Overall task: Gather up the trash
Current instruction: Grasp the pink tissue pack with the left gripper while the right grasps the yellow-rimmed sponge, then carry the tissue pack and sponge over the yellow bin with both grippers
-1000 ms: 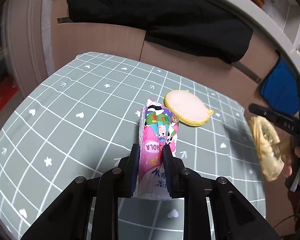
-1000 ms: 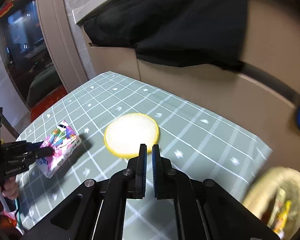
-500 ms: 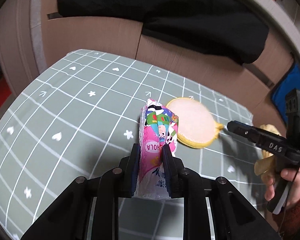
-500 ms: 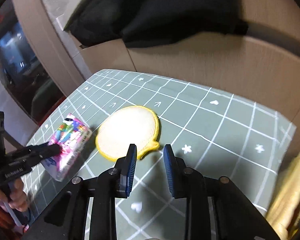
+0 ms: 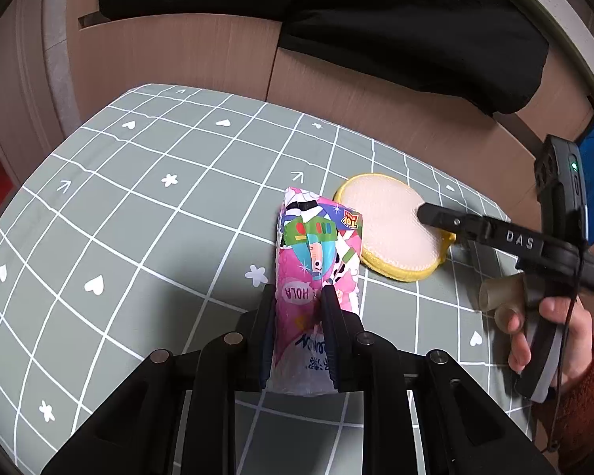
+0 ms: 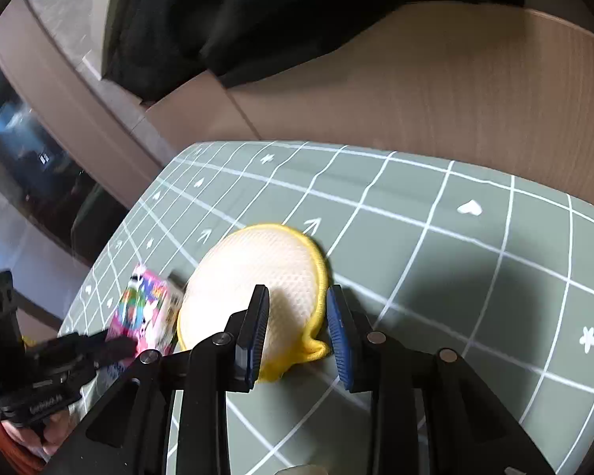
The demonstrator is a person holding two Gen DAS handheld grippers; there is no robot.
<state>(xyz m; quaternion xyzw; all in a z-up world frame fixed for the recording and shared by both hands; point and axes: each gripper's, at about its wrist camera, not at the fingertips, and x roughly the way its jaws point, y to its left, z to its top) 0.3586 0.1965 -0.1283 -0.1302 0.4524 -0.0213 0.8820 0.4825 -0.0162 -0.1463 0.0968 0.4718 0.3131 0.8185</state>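
Dropped over the yellow pad [image 6: 257,277], the right gripper [image 6: 297,332] is opening astride its lower-right edge, nothing gripped, while the left gripper [image 5: 299,332] pinches the pink packet [image 5: 316,261].

hidden: lower end of pink snack packet [image 5: 316,261] behind left tool [image 5: 299,297] fingers | blurred: packet print in right view | cut off: person's hand [image 5: 550,328] at frame edge
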